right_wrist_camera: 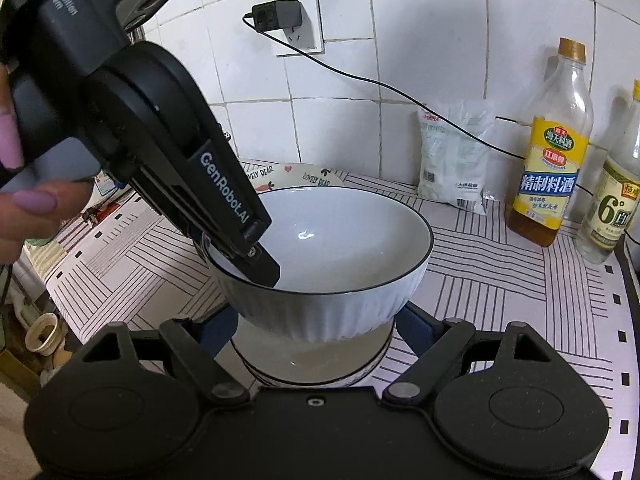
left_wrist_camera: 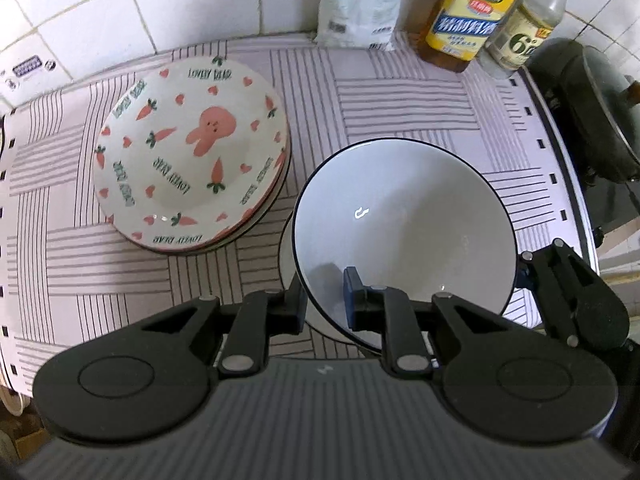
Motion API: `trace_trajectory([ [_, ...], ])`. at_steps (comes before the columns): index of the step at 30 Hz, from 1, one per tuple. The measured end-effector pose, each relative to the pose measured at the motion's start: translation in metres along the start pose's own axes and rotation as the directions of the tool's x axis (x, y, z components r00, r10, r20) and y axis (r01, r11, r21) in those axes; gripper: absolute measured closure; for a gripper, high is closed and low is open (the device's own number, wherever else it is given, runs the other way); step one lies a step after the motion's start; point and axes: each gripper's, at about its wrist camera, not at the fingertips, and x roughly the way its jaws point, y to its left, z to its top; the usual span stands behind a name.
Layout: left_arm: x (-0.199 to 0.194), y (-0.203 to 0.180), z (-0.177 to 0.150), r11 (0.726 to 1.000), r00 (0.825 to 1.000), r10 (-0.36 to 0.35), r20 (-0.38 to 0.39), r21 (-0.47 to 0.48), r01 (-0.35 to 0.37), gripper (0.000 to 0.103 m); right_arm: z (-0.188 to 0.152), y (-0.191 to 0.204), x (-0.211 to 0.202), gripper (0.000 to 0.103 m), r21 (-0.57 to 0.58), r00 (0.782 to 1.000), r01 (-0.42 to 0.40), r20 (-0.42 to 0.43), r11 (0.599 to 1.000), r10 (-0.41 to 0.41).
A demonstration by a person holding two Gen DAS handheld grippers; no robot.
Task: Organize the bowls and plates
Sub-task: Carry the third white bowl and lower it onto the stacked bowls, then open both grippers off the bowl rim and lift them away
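White and rimmed in dark blue, the ribbed bowl [right_wrist_camera: 332, 276] hangs tilted just above a second bowl [right_wrist_camera: 312, 360] that sits on the striped counter cloth [left_wrist_camera: 400, 92]. The left gripper [left_wrist_camera: 326, 296] is clamped on the bowl's rim, one finger inside and one outside. The right gripper [right_wrist_camera: 320, 330] has its jaws spread wide, one either side of the lower bowl; whether its pads touch is unclear. Beside the bowls lies a stack of carrot-and-rabbit plates [left_wrist_camera: 192, 152]. Against the tiled wall stand a yellow-labelled bottle [right_wrist_camera: 550, 168], a clear bottle [right_wrist_camera: 612, 200] and a white bag [right_wrist_camera: 452, 160].
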Motion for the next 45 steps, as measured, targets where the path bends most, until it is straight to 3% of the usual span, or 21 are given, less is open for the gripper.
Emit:
trace_trajectory([
  [5, 0.011, 0.004, -0.001, 1.0, 0.999, 0.013, -0.037, -0.017, -0.014, 0.086, -0.002, 0.001, 0.009, 0.014, -0.008, 0.999, -0.014, -0.041, 1.0, 0.014],
  [11, 0.023, -0.003, 0.0, 0.996, 0.993, 0.084, -0.082, 0.036, -0.081, 0.081, -0.005, 0.004, 0.018, 0.013, -0.024, 0.996, -0.019, -0.087, 1.0, 0.017],
  [19, 0.027, 0.003, 0.0, 0.997, 0.993, 0.07, -0.092, 0.026, -0.068, 0.081, -0.002, 0.009, 0.023, 0.013, -0.054, 0.994, 0.008, -0.112, 0.999, -0.014],
  [27, 0.04, 0.001, -0.003, 0.996, 0.993, 0.084, -0.087, 0.025, -0.082, 0.082, -0.002, 0.027, 0.024, 0.01, -0.225, 0.983, 0.082, -0.141, 0.971, -0.115],
  [45, 0.037, 0.008, -0.014, 0.997, 0.997, 0.081, 0.005, 0.018, -0.081, 0.081, -0.008, 0.019, 0.015, 0.01, -0.098, 0.992, 0.057, -0.108, 0.994, -0.068],
])
